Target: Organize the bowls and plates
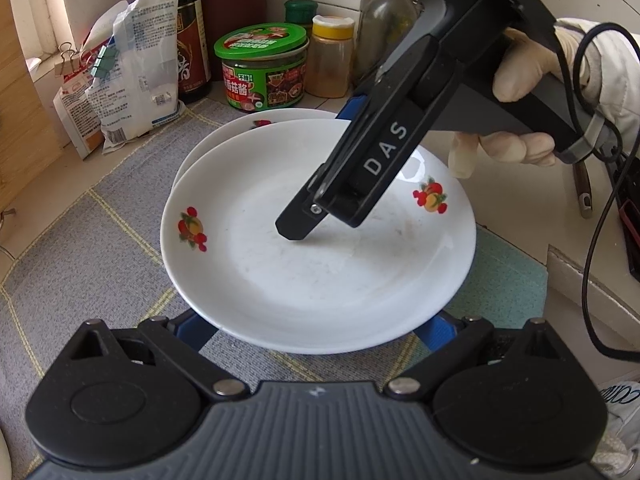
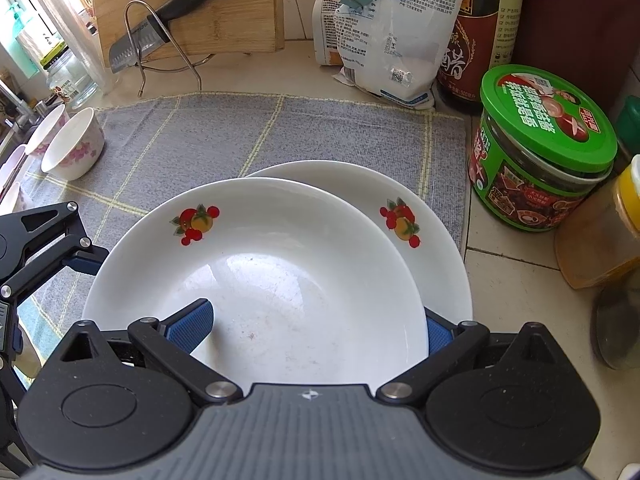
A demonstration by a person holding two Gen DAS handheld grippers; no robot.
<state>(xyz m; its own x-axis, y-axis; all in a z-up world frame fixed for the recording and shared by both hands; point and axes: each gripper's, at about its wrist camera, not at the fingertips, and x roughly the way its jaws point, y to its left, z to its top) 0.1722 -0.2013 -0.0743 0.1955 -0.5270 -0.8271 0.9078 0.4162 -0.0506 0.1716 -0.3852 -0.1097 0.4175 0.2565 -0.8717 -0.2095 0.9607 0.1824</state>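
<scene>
A white plate with fruit prints (image 1: 312,272) (image 2: 256,280) lies tilted on a second matching plate (image 1: 224,128) (image 2: 432,240) on the grey mat. My left gripper (image 1: 316,332) is open, its blue fingers under the top plate's near rim. My right gripper (image 2: 312,328) straddles the plate's opposite rim, one blue finger (image 2: 192,324) over the inside and one under the outside; it shows from above in the left wrist view (image 1: 296,232). Two pink-flowered bowls (image 2: 72,144) stand at the mat's far left.
Behind the plates stand a green-lidded jar (image 1: 262,68) (image 2: 544,148), a dark sauce bottle (image 1: 188,32), a yellow-capped spice jar (image 1: 332,56) and clipped bags (image 1: 132,76). A knife in a rack with a wooden board (image 2: 168,24) is at the back.
</scene>
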